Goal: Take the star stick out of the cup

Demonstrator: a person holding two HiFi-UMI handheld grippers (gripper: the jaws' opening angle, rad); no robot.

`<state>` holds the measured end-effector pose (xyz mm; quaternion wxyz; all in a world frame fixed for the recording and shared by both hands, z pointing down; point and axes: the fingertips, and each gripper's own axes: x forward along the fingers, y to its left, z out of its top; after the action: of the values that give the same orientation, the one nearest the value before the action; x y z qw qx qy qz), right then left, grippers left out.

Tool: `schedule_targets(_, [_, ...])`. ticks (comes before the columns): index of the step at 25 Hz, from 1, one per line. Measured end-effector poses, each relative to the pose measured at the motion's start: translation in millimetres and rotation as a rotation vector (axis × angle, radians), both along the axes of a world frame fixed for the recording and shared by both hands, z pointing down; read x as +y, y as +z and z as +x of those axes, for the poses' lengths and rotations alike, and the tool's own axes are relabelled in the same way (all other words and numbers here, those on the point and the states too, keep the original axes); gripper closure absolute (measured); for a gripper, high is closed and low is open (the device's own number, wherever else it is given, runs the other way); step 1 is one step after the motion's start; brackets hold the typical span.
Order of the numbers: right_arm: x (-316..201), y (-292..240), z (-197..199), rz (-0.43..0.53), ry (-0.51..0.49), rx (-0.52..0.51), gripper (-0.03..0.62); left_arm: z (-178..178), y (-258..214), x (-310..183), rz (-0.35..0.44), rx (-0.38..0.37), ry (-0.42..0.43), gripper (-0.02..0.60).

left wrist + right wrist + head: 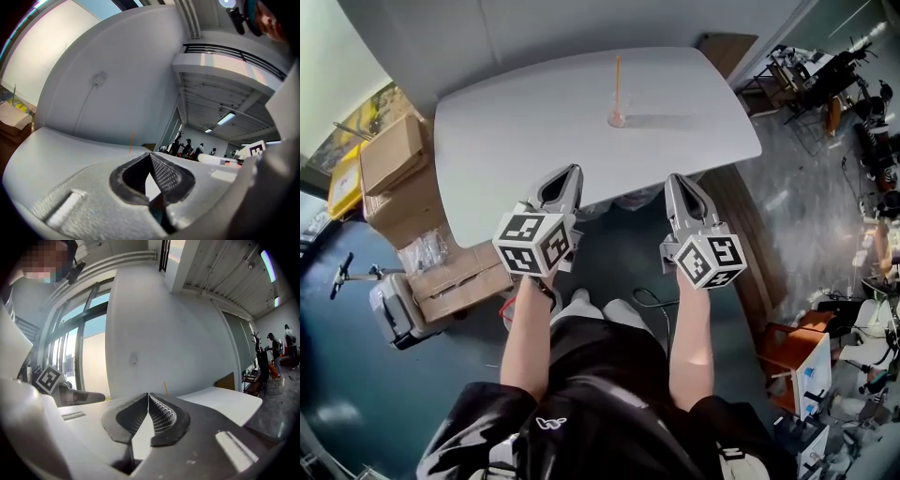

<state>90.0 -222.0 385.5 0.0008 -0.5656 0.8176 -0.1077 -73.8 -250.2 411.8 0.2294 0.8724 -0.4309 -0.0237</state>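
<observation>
Star stick point(617, 82), thin and orange, stands upright in a small clear cup point(617, 119) on the far part of the white table point(516, 141), a bit right of centre. Both grippers are well apart from it, at the table's near edge, pointing toward it. Left gripper point(572, 172): jaws together, nothing between them. Right gripper point(675, 180): jaws together, also empty. Cardboard boxes point(394, 159) sit on the floor left of the table.
</observation>
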Motion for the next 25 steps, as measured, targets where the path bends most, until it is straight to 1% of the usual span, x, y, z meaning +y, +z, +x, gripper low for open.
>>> schedule_targets(5, [-4.4, -3.9, -7.5, 0.016, -0.025, 0.004, 0.58, 0.9, -3.9, -5.5, 0.013, -0.015, -0.007, 0.58])
schedule_targets(7, [-6.8, -2.2, -6.2, 0.014, -0.028, -0.003, 0.589, 2.7, -2.5, -6.6, 0.014, -0.015, -0.01, 0.58])
schedule_targets(9, [-13.1, 1.5, -4.0, 0.011, -0.033, -0.007, 0.589, 4.5, 0.5, -9.9, 0.012, -0.019, -0.018, 0.58])
schedule_targets(12, [-23.3, 7.5, 0.0, 0.007, -0.041, -0.015, 0.591, 6.0, 7.2, -15.8, 0.0, -0.045, -0.029, 0.58])
schedule_targets(16, [-41.7, -2.7, 3.3, 0.031, -0.065, -0.029, 0.59, 8.6, -2.3, -32.2, 0.012, -0.052, -0.052, 0.58])
schedule_targets(19, [-54.3, -4.5, 9.3, 0.035, -0.075, -0.04, 0.589, 18.4, -6.6, -42.7, 0.017, -0.058, -0.057, 0.58])
schedule_targets(25, [-68.8, 13.8, 16.9, 0.006, -0.092, -0.028, 0.589, 37.9, 6.8, -59.8, 0.0, -0.076, -0.054, 0.58])
